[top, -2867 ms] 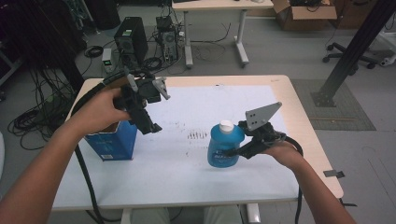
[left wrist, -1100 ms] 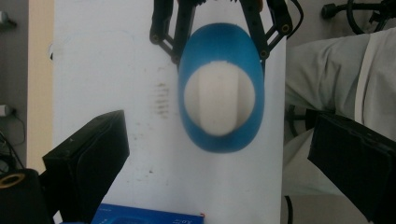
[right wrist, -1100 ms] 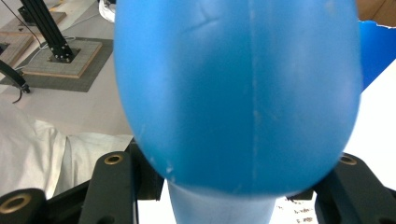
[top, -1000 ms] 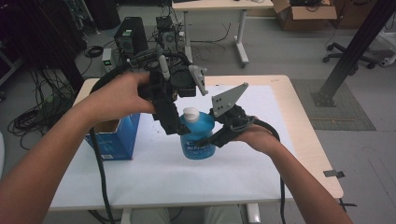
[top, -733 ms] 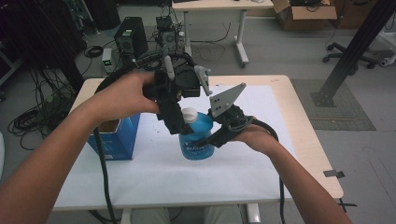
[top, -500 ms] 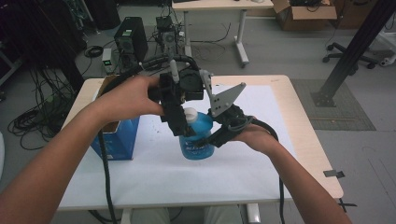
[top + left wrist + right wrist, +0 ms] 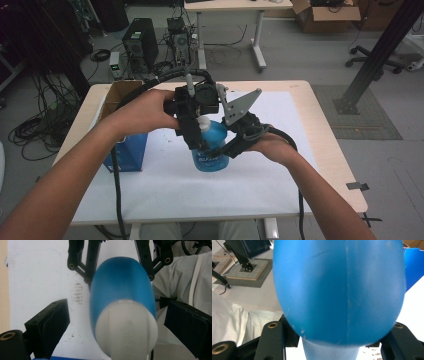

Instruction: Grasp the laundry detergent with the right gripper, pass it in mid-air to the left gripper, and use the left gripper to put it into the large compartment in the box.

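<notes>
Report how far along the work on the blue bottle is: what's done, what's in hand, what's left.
Done: the right gripper is clamped on the blue bottle, holding it upright on the white mat.

In hand: the left gripper hangs over the white cap, jaws open on either side, not touching it.

Left, probably: shutting on the cap and working it off. The cap is on.

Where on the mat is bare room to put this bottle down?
The white mat is bare along its near edge and right of the blue bottle. It is crowded at the left, by the blue box, and at the centre, where both hand-held grippers meet.
</notes>
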Tool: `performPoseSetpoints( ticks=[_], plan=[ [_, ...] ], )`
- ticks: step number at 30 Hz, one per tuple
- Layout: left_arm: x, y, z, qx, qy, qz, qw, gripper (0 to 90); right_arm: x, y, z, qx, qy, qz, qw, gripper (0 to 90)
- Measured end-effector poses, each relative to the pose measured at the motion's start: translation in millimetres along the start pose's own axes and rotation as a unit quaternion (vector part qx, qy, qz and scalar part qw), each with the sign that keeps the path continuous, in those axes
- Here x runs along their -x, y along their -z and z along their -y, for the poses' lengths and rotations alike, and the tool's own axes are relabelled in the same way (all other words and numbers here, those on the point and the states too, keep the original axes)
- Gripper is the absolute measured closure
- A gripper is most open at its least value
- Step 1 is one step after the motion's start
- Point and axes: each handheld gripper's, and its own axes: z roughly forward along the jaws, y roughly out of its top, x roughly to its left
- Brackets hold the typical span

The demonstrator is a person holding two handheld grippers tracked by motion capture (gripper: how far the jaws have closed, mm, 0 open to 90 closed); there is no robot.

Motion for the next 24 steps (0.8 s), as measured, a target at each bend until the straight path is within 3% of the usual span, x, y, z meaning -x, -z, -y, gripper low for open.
performPoseSetpoints(
  ticks=[24],
  plan=[
    [-1.7,-10.1,1.6,-0.011,-0.004,0.014,0.9998,18.5,0.8,-2.9,-0.7,-0.002,-0.001,-0.005,1.0,44.0]
  ],
)
